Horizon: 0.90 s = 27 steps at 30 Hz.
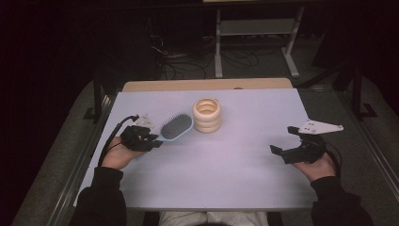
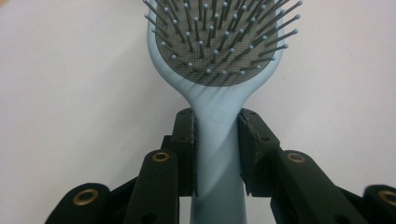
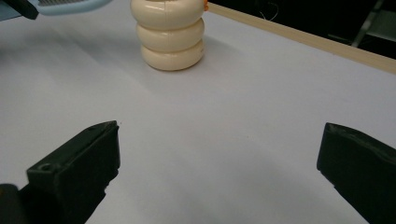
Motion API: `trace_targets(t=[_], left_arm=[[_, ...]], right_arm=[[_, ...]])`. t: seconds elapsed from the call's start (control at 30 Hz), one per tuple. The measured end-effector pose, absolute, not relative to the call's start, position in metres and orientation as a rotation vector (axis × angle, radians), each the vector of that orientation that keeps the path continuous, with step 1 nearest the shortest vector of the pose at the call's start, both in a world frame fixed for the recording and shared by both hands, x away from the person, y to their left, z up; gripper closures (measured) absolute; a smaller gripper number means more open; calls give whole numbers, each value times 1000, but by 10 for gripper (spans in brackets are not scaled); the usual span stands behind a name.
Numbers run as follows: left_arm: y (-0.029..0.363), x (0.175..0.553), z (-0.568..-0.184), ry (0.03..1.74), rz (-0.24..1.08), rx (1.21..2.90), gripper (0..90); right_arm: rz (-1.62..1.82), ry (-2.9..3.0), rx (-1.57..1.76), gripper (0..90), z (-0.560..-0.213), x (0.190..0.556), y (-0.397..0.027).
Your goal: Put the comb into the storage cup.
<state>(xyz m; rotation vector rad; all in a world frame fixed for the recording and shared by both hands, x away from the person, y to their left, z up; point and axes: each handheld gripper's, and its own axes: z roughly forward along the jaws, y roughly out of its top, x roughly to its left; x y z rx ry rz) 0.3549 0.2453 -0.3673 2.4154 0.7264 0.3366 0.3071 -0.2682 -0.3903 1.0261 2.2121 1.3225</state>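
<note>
A pale blue hairbrush (image 2: 219, 107) with a grey bristle pad faces bristles-up; its handle is clamped between the left hand-held gripper's (image 2: 217, 140) jaws. Just beside its head stands a cream ribbed cup (image 1: 207, 114), upright on the desk (image 1: 226, 174).

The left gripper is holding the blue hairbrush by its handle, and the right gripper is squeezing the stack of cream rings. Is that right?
Not quite. The left gripper does hold the blue hairbrush by its handle, but the right gripper squeezes nothing: the right gripper view shows its jaws wide open over bare table, well short of the stack of cream rings.
</note>
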Motion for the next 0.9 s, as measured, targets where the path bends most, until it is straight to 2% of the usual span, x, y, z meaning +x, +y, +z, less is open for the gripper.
trace_targets(t=[0.9], left_arm=[[222,351,-308,600,494,2392,703]], right_arm=[[1359,2235,985,0,-381,311,-268]])
